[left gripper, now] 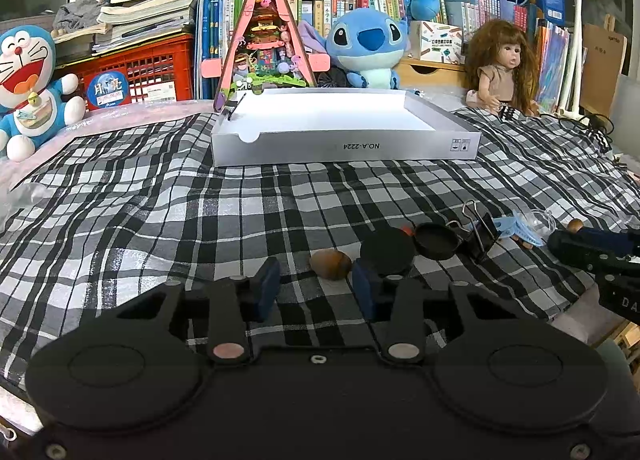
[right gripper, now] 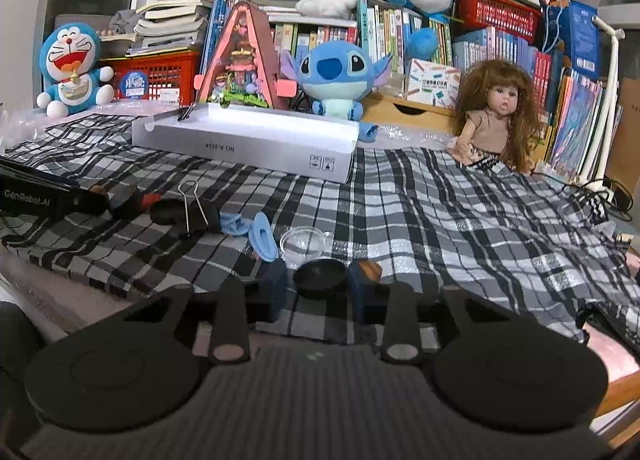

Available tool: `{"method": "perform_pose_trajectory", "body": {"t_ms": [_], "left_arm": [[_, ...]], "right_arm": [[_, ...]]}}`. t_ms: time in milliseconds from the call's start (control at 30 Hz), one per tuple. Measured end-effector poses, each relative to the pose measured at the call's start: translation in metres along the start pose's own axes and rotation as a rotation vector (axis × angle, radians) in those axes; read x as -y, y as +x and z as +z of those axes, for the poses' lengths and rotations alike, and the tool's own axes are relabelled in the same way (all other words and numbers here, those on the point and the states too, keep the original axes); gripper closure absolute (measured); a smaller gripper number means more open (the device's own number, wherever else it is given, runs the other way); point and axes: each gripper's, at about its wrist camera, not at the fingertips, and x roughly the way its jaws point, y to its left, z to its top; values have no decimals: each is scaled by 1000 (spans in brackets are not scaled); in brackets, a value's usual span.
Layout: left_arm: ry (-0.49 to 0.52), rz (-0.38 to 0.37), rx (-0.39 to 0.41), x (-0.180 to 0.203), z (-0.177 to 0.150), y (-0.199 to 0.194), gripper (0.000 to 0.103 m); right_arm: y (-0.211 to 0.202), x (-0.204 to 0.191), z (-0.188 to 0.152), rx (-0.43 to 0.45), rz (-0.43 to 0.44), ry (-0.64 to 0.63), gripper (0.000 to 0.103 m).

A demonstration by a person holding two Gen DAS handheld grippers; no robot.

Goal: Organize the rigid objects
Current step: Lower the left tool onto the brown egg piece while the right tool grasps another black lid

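A white shallow box (left gripper: 344, 148) sits on the checked cloth at the back, with a small black clip (left gripper: 236, 106) on its left rim. My left gripper (left gripper: 316, 286) is open; a brown nut-like piece (left gripper: 330, 264) lies just ahead between its fingers. Beside it are a black round lid (left gripper: 386, 250), a black round dish (left gripper: 436, 240), a black binder clip (left gripper: 480, 230) and a blue clip (left gripper: 516, 228). My right gripper (right gripper: 318, 288) is open around a black round lid (right gripper: 320, 276), jaws not touching it. A clear cup (right gripper: 304, 244) and the blue clip (right gripper: 262, 234) lie just beyond.
Plush toys (left gripper: 366, 48), a doll (right gripper: 496, 116), a triangular model house (left gripper: 264, 40), red crates and books line the back. The cloth's front edge (right gripper: 120, 272) drops off near both grippers. The left gripper (right gripper: 40, 196) shows at the left of the right wrist view.
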Motion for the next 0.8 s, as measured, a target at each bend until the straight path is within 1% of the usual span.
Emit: {"method": "perform_pose_trajectory", "body": {"t_ms": [133,433,567,600,800], "left_arm": [[5,3,1,0,0,2,65],[0,15,14,1,0,6,65],[-15,10,24,0,-1,6,76],[-18,7,25,-1,-1,7,81],[-12,5,48,2,-2,0,81]], "right_arm": [[6,4,1,-10,9,31,68],[14,3,2,-19,17,42,66],[15,1,2,-14,6,27,66],[15,0,2,-12,3,25,66],[12,0,3,0,2,39,68]]}}
